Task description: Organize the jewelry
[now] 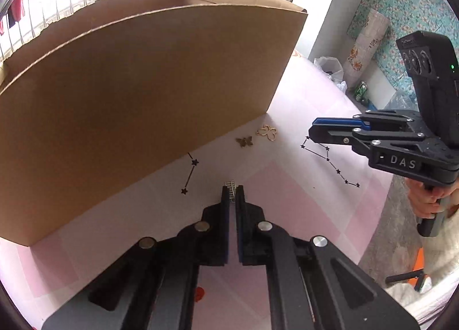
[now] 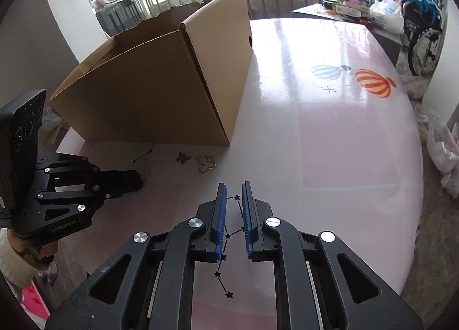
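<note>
In the left wrist view, the left gripper (image 1: 233, 190) pointed steeply down at the pink table (image 1: 287, 201), its jaws nearly closed on one small silver ring (image 1: 231, 186). Ahead of its tips lay two butterfly charms: a dark one (image 1: 244, 141) and a gold outline one (image 1: 266, 132), beside one cardboard box (image 1: 143, 100). In the right wrist view, the right gripper (image 2: 233, 189) tilted down, its jaws a narrow gap apart, empty, with the charms ahead to its left.

On the table (image 2: 330, 135), a cardboard box (image 2: 160, 83) stands at ten o'clock in the right wrist view; two butterfly charms (image 2: 183, 157) (image 2: 206, 164) lie side by side just before its near wall, a studded band (image 1: 231, 186) nearer.
</note>
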A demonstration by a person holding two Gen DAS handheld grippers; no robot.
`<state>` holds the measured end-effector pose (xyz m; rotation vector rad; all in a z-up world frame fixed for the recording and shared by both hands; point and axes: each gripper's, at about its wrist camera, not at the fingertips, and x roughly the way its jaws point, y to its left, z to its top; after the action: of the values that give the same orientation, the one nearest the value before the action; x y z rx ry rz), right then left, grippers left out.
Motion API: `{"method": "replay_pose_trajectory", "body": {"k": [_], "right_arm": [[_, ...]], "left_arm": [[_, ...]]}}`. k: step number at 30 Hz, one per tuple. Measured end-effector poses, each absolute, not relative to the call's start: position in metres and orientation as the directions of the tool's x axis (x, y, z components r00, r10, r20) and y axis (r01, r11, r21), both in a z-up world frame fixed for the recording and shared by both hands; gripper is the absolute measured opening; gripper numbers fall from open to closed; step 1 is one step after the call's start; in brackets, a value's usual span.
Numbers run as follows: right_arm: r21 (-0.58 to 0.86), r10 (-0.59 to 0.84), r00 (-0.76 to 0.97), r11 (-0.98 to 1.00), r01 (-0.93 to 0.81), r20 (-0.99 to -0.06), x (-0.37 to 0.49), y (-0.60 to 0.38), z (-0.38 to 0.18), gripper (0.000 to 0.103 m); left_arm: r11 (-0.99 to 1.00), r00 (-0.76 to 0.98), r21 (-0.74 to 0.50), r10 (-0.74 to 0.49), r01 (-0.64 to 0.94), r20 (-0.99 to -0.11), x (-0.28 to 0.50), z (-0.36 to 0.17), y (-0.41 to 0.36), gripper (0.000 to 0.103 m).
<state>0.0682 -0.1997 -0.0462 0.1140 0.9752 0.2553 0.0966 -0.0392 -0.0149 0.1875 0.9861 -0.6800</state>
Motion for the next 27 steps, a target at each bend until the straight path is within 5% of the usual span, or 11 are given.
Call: {"method": "replay_pose_trajectory", "body": {"k": [4,6,9,13,19,27], "right_arm": [[0.218,0.271,0.529,0.962,-0.161,-0.804,0.066,-0.201,-0.047,0.012],[0.215,0.271,0.527,0.962,-0.166,-0.805,0.066,-0.202,-0.047,0.012],[0.210,0.267,0.527,0.963,-0.167,-0.806,0.067,-0.201,-0.047,0.012],[0.209,0.266,0.528,0.964,-0.167,-0.807,0.071,-0.199,-0.049,0.012],[0.193,0.279,0.535,0.958,-0.212,-0.797,0.080,-0.190,-0.053,0.013],[0.106,0.267,0.549,0.945,-0.308,-0.792,0.089,-0.170,-0.054,0.030]], "left_arm": [[0.768,0.422,-0.040,-0.394,0.639,-0.816,0.089,-0.014,-0.043,0.036],[0.762,0.418,-0.047,-0.405,0.646,-0.813,0.088,-0.015,-0.043,0.036],[0.758,0.441,-0.023,-0.403,0.652,-0.802,0.086,-0.016,-0.050,0.035],[0.761,0.457,0.026,-0.361,0.648,-0.813,0.085,-0.014,-0.057,0.005],[0.762,0.434,-0.004,-0.372,0.647,-0.820,0.084,-0.017,-0.053,0.004],[0.786,0.441,-0.036,-0.383,0.617,-0.812,0.091,-0.011,-0.047,0.004]]}}
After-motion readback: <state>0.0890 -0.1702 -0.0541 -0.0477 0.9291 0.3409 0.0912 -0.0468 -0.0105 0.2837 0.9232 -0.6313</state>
